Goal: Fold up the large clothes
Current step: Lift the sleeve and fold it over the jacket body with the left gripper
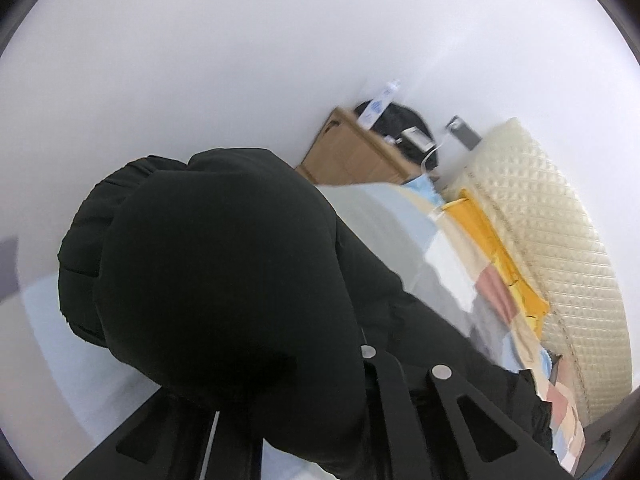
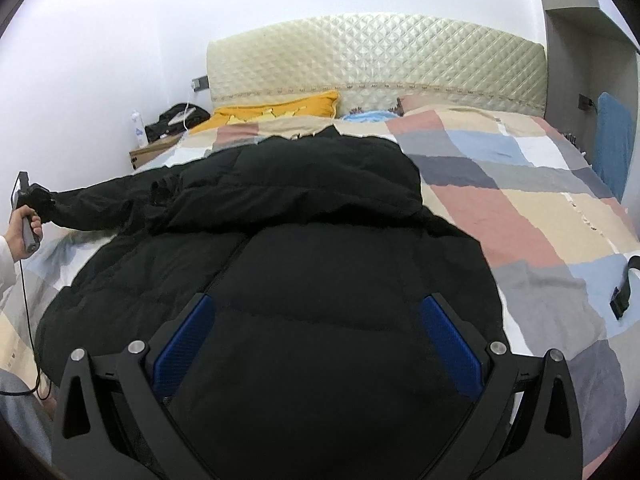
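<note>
Black puffer jacket (image 2: 304, 208) lies spread on the bed's checked quilt (image 2: 520, 200), quilted, hood toward the headboard (image 2: 376, 60). Its left sleeve (image 2: 92, 204) is stretched off the bed edge, cuff clamped in the left hand-held gripper (image 2: 36, 196); that camera's view is mostly blocked by bunched sleeve. Right hand-held gripper (image 2: 318, 344) gapes wide over the hem, blue pads (image 2: 184, 344) clear of fabric.

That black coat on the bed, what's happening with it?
A person is folding a black puffer jacket spread on a patchwork bedspread. The left gripper, held in the person's hand, is shut on the sleeve cuff, with the sleeve stretched out over the bed's edge. The right gripper hovers over the jacket's body with its jaws open, holding nothing.
</note>
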Action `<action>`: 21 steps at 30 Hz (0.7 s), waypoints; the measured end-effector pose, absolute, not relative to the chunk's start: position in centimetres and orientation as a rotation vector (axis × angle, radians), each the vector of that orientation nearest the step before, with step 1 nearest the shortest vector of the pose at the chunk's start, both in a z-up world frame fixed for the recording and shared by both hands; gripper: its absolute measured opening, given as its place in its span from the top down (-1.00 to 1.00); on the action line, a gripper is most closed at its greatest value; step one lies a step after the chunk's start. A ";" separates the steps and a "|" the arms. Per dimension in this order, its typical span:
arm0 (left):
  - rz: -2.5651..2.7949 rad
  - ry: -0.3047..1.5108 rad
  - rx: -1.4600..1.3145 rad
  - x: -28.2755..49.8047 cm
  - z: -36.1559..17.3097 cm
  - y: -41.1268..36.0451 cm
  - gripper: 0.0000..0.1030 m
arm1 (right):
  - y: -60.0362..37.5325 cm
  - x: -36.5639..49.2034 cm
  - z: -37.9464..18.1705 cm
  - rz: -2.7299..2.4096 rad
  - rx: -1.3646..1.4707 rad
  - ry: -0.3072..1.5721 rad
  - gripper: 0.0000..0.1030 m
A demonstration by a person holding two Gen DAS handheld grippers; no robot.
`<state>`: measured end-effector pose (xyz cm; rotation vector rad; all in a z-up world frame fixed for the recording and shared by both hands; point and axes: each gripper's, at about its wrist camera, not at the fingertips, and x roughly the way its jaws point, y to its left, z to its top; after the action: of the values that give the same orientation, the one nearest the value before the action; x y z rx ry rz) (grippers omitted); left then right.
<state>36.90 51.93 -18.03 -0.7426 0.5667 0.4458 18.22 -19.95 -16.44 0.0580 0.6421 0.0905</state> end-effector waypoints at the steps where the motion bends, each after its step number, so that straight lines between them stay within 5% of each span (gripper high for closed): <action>1: 0.437 0.552 -0.735 36.6 -16.6 51.4 0.84 | -20.1 17.8 -16.1 0.097 0.059 0.636 -0.99; 21: 0.274 0.317 -0.430 33.0 3.7 34.8 0.86 | -23.6 12.3 -12.0 0.138 0.059 0.511 -0.99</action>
<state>32.96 34.85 3.69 -0.4298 0.3174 0.2736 12.28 -23.63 -12.01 0.0590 0.5113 0.1376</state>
